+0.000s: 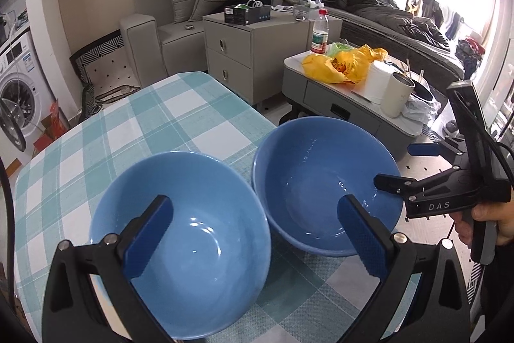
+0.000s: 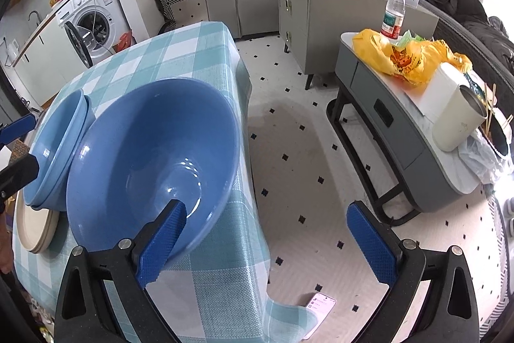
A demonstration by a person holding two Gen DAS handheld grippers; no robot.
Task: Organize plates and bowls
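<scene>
The table (image 1: 180, 124) under a teal-and-white checked cloth fills the lower part of both views. The left wrist view looks across it toward a grey sofa (image 1: 180, 8), a grey two-drawer cabinet (image 1: 253, 50) and a low grey coffee table (image 1: 340, 98) that carries a yellow plastic bag (image 1: 343, 63). The right wrist view alone shows the table's near corner and the tiled floor beside it, a washing machine (image 2: 93, 18) at the back left, and a phone (image 2: 319, 306) lying on the floor by the hanging cloth.

Two blue bowls stand side by side on the cloth. In the left wrist view the left bowl (image 1: 183, 243) lies near the camera and the right bowl (image 1: 324, 182) sits at the table's edge, their rims close or just touching. Only the right wrist view shows that the left bowl is really a nested stack of bowls (image 2: 57, 156), resting partly on a beige plate (image 2: 35, 230).

The left gripper (image 1: 257, 233) has its blue-padded fingers (image 1: 151, 237) spread wide: one pad lies over the left bowl, the other over the near rim of the right bowl, gripping nothing. The right gripper (image 2: 266, 243) is likewise spread wide; its left pad (image 2: 163, 240) overlaps the near wall of the right bowl, though contact cannot be told, and its right pad hangs over the floor. A hand (image 1: 488, 224) holds its handle.
</scene>
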